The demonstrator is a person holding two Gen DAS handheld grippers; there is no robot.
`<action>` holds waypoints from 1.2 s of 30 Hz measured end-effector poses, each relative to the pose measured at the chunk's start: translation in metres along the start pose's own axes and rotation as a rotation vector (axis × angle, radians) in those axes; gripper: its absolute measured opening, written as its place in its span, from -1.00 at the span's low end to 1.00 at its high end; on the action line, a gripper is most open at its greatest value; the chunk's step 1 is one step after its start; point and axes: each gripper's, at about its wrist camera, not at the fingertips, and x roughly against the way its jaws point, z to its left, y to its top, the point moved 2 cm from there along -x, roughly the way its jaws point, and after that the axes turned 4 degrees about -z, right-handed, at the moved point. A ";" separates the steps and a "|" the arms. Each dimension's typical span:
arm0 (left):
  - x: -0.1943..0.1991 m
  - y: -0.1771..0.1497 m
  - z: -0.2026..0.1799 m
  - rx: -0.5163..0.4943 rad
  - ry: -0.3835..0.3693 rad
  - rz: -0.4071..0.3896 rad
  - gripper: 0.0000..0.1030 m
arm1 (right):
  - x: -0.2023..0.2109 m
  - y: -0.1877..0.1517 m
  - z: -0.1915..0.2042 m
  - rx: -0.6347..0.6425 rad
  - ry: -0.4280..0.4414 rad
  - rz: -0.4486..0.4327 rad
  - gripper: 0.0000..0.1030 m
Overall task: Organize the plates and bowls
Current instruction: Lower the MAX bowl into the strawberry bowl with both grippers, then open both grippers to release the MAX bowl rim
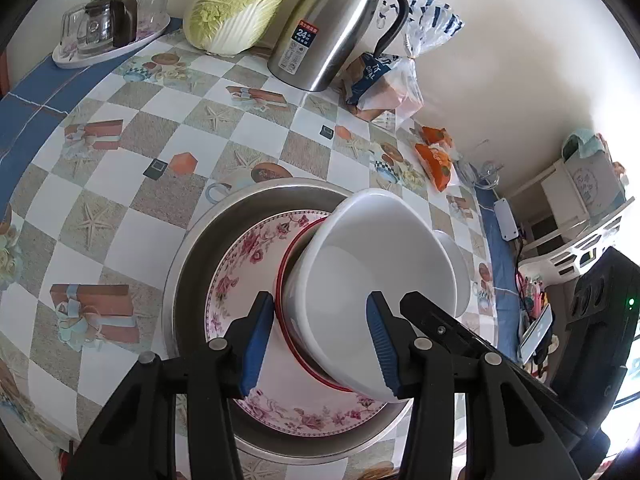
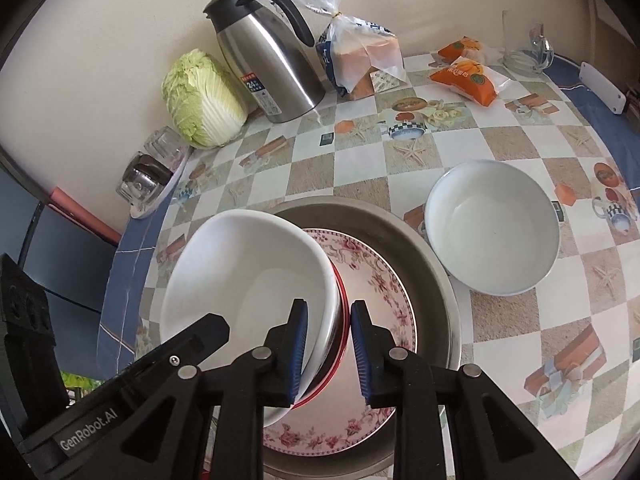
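**Steel basin stack: both grippers straddling the tilted bowl**

White bowl is the one we're dealing with. It sits tipped on its side directly ahead of both grippers, leaning on a red-rimmed dish. That dish rests on a floral plate, all of it inside a stainless steel basin.

Our left gripper has one pad inside the bowl and the other outside the red rim. The gap looks much wider than the wall it straddles, so we read it as slack, not clamping.

Our right gripper straddles the opposite edge the same way. There's a sliver of daylight between its outer pad and the red rim, so we'd call that one let go too.

Our guess on the why: two grippers on opposite edges keep a slippery bowl from rolling while it nests into the stack. The tilt suggests it hasn't settled flat yet.

A second white bowl waits upright on the checked tablecloth, off to the right gripper's right and slightly ahead. It's probably next.

Readable stuff:
- A big "24" on the label of the steel thermal carafe far ahead
- "GenRobot.AI" on the left gripper's body

The print on the bread bag and the orange packets is too small for us to read.
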 end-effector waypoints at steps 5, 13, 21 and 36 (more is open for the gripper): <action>-0.002 0.003 0.001 0.003 0.009 -0.005 -0.06 | -0.001 0.002 0.004 0.011 0.004 -0.014 -0.48; 0.008 0.004 0.002 -0.010 0.040 -0.033 -0.03 | 0.005 0.004 0.000 0.007 -0.009 -0.024 -0.48; 0.032 0.007 0.001 -0.012 0.033 -0.096 0.13 | 0.033 0.011 0.003 0.014 -0.002 -0.095 -0.18; 0.043 0.012 0.021 -0.003 0.221 -0.142 0.58 | 0.031 0.006 0.005 0.079 -0.081 -0.082 0.74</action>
